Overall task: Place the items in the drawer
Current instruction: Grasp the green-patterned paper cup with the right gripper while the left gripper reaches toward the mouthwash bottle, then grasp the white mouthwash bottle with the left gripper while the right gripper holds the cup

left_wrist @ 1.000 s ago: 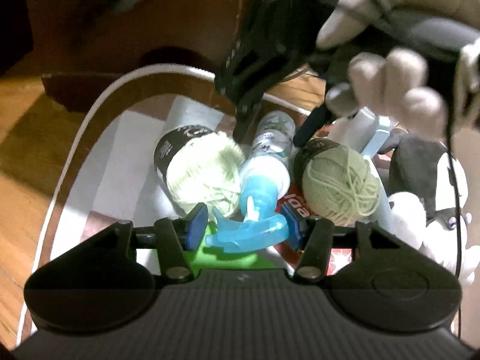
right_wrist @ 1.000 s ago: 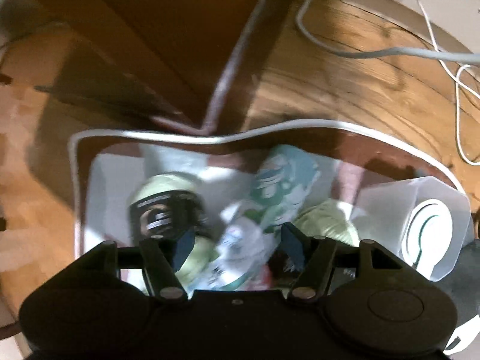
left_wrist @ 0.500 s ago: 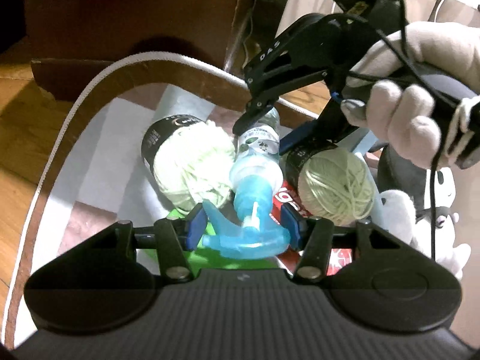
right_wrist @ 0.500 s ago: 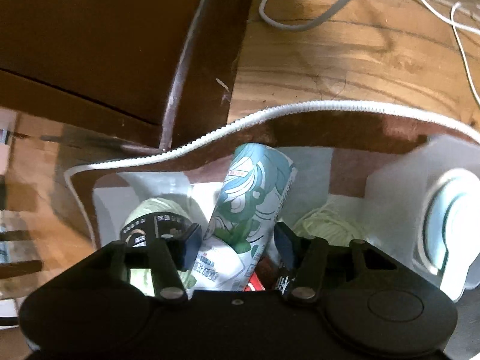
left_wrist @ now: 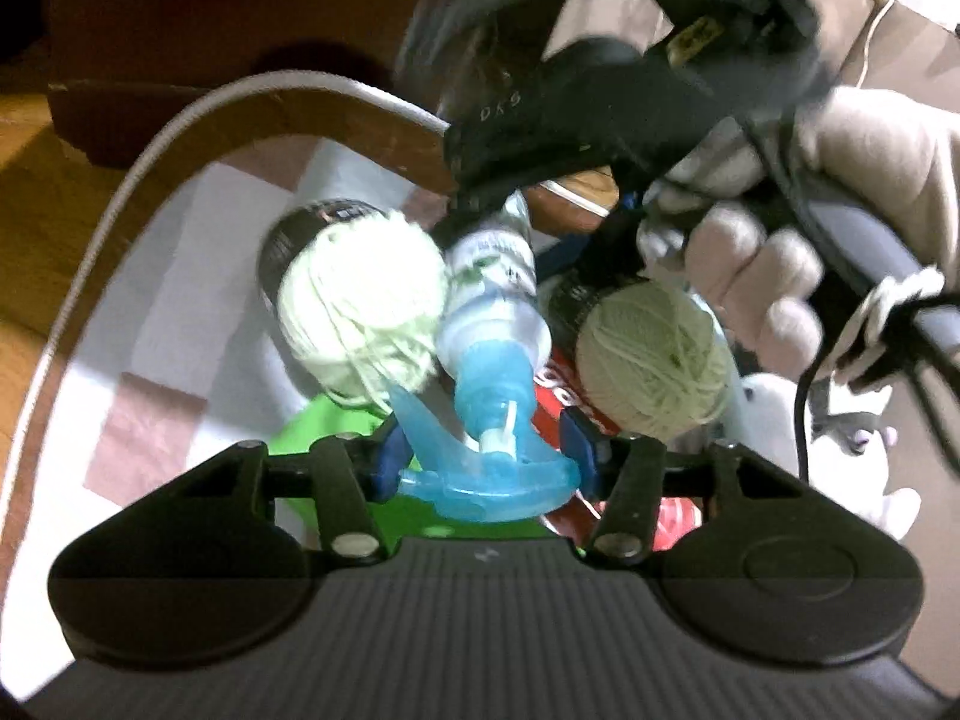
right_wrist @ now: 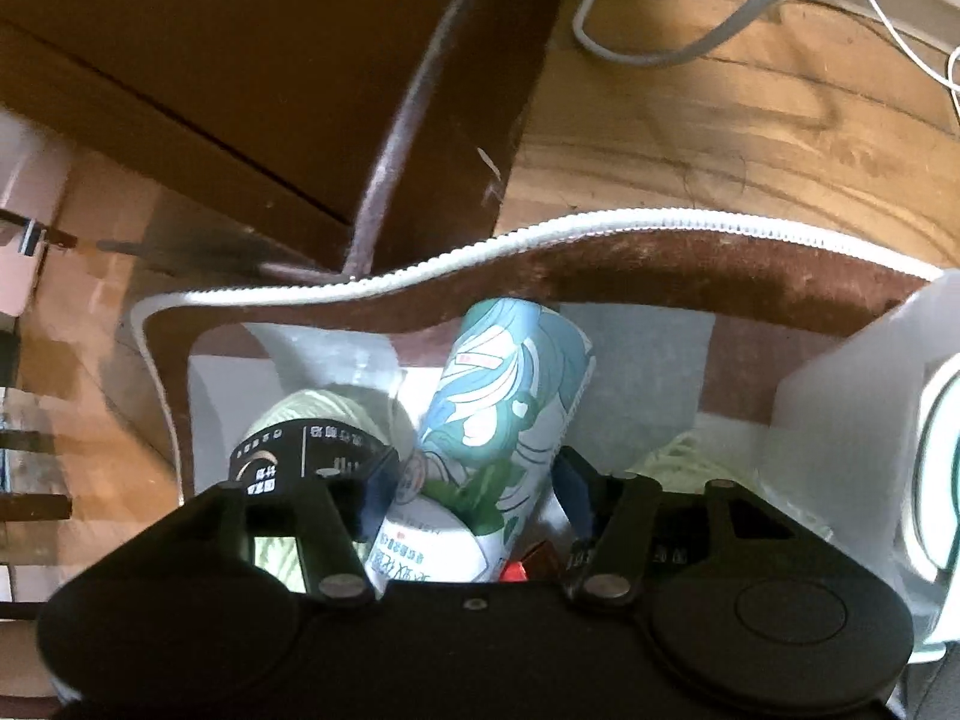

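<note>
Over the wooden floor (right_wrist: 690, 138), both claws grip the blue-nozzled spray bottle (left_wrist: 489, 324): left claw (left_wrist: 483, 450) at its trigger, right claw (right_wrist: 474, 480) around its body.

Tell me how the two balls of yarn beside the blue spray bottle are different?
The pale lime ball of yarn looks brighter and greener; the beige-green ball of yarn looks duller and more tan. The lime one lies left of the spray bottle with the blue trigger, the beige one on its right, next to the gloved hand. Both are round and have dark paper labels.
</note>
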Available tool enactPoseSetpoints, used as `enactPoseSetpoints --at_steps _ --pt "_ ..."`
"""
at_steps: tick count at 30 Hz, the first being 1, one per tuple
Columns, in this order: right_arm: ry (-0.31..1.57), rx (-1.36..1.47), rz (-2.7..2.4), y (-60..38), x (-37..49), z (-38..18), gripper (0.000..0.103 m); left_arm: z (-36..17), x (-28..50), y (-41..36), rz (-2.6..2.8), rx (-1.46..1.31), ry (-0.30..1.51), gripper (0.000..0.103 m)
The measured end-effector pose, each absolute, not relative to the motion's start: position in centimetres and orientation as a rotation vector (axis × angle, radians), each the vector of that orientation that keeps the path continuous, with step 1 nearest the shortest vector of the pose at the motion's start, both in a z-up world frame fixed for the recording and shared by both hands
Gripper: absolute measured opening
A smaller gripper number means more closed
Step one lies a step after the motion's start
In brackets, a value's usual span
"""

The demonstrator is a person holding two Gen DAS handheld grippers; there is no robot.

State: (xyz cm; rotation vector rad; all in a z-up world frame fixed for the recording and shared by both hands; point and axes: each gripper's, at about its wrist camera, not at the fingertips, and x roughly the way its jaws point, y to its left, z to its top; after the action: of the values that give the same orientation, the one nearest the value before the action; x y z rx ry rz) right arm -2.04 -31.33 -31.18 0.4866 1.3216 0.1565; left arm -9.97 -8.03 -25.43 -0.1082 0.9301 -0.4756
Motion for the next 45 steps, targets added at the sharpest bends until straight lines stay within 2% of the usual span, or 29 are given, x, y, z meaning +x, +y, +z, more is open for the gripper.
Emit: enactPoseSetpoints --at_steps 7,14,21,23,29,38,45 --pt "1.249 0.703 0.228 -34.3 -3.7 -29.7 0.052 -24.0 -10.8 -8.7 -0.502 -0.111 0.855 0.05" --pt "1.141 0.878 0.29 -37.3 -7.2 -29.9 0.052 -23.5 -10.7 -8.7 -0.509 -0.091 0.816 0.048" --pt "1.183 0.753 0.343 -35.5 -7.1 -28.9 0.052 -26.4 -9.4 -8.4 -0.479 -0.094 0.972 0.048" --pt "1.207 0.676 0.353 -34.3 -7.0 -28.7 0.052 -26.9 -9.5 -8.6 -0.488 -0.06 0.969 0.043" --pt "1.274 0.35 0.359 -30.2 -5.3 -28.6 0.059 -27.2 -9.5 -8.8 -0.493 -0.054 0.953 0.042" --pt "1.241 0.416 0.376 -30.9 -5.9 -28.2 0.052 -27.8 -9.3 -8.4 -0.511 -0.144 0.912 0.042" --pt "1.21 0.56 0.421 -32.3 -7.6 -27.9 0.052 -27.5 -8.7 -7.8 -0.489 -0.152 0.901 0.042"
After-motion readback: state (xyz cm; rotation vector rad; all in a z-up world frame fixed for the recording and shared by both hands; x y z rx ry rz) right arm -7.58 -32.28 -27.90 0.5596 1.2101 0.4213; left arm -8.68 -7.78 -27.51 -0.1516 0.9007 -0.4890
